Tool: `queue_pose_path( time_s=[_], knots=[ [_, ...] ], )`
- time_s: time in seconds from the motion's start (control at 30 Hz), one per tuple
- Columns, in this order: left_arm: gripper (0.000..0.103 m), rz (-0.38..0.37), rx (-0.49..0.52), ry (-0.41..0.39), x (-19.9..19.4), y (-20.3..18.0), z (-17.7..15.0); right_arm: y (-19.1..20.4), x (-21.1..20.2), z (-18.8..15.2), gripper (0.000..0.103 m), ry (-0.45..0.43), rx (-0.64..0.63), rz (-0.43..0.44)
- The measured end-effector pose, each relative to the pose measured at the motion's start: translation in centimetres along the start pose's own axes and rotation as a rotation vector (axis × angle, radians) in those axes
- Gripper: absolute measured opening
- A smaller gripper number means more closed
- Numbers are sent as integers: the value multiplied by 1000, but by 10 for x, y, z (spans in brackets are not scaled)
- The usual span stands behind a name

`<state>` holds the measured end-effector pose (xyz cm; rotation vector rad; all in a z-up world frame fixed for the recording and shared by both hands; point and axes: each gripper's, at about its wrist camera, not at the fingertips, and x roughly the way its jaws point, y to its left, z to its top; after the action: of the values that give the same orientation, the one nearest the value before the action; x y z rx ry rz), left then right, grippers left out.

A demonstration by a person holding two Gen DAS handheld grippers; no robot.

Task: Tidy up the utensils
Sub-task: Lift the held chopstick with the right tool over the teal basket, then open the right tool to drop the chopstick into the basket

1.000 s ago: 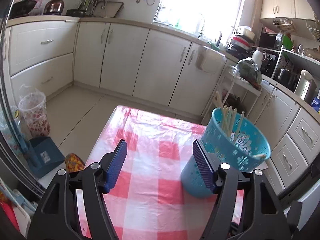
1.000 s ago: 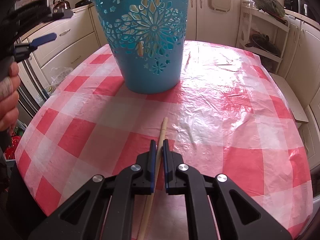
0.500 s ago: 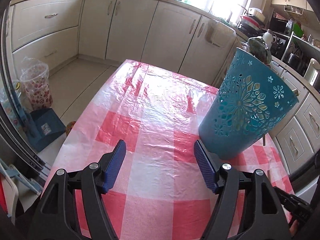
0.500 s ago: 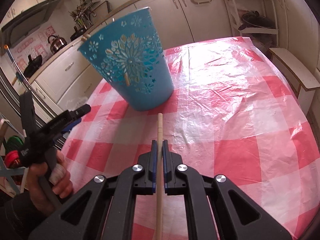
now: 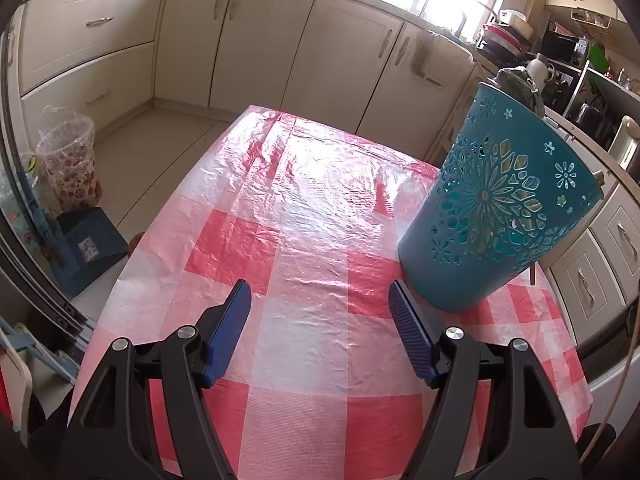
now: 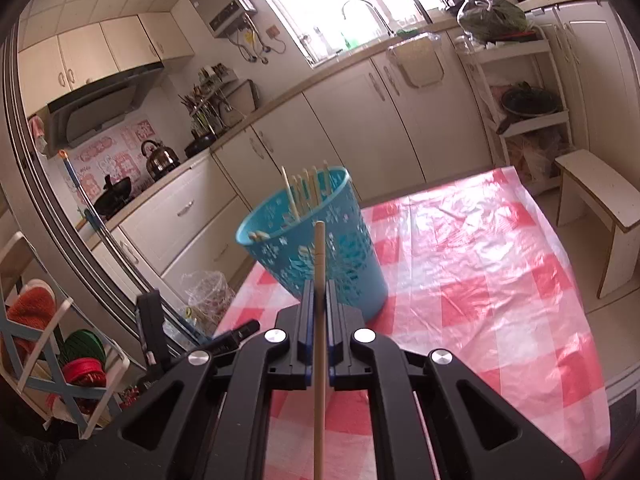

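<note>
Checked tablecloth, chopstick clamped in right hand-held gripper

Glossy, crinkled plastic tablecloth, red/white check. Perforated teal plastic bin, smooth. Pale wood chopstick, matt. Ribbed blue gripper pads on black plastic.

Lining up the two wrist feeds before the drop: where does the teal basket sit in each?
Left wrist: teal basket at the right, beyond the open left gripper.
Right wrist: centre, just past the right gripper, shut on a chopstick.
Shared landmark: red checked tablecloth.
</note>
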<state>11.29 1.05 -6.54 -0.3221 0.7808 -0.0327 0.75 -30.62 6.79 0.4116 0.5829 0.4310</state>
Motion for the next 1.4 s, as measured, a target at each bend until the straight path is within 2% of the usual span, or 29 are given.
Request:
queue_pose_path(
  time_s=[0.17,0.27,0.37,0.5,0.63,0.77,0.9,0.93,0.97,1.07,1.1,1.17,1.3,1.4],
  knots=[
    [68,0,5,2,0,-2,-1,19,-14,55,6,-161,-36,55],
    [68,-1,4,2,1,-1,-1,36,-8,94,6,-267,-73,69],
    [68,-5,1,4,1,-1,-1,52,13,123,6,-358,-113,44],
    [68,-15,-7,5,1,0,-2,58,53,135,6,-418,-162,-51],
    [69,-29,-12,9,2,1,-1,48,91,125,6,-382,-189,-124],
    [69,-38,-10,7,2,1,-2,37,111,105,6,-327,-228,-167],
    [69,-39,-10,8,2,1,-2,28,121,84,8,-250,-251,-157],
    [69,-40,-10,6,1,1,-2,25,122,79,16,-218,-259,-155],
    [69,-42,-12,1,0,2,-1,24,121,75,20,-200,-263,-155],
    [69,-75,-90,-24,-8,15,6,20,98,64,20,-192,-254,-157],
    [69,-89,-138,-31,-11,22,12,17,87,61,21,-198,-241,-159],
    [69,-138,-203,-56,-18,27,33,7,58,49,31,-212,-186,-164],
    [69,-249,-105,-112,-33,-10,94,-27,19,13,33,-193,-47,-203],
    [71,-330,-33,-85,-27,-48,137,-55,16,-3,33,-128,76,-224]
  ],
)
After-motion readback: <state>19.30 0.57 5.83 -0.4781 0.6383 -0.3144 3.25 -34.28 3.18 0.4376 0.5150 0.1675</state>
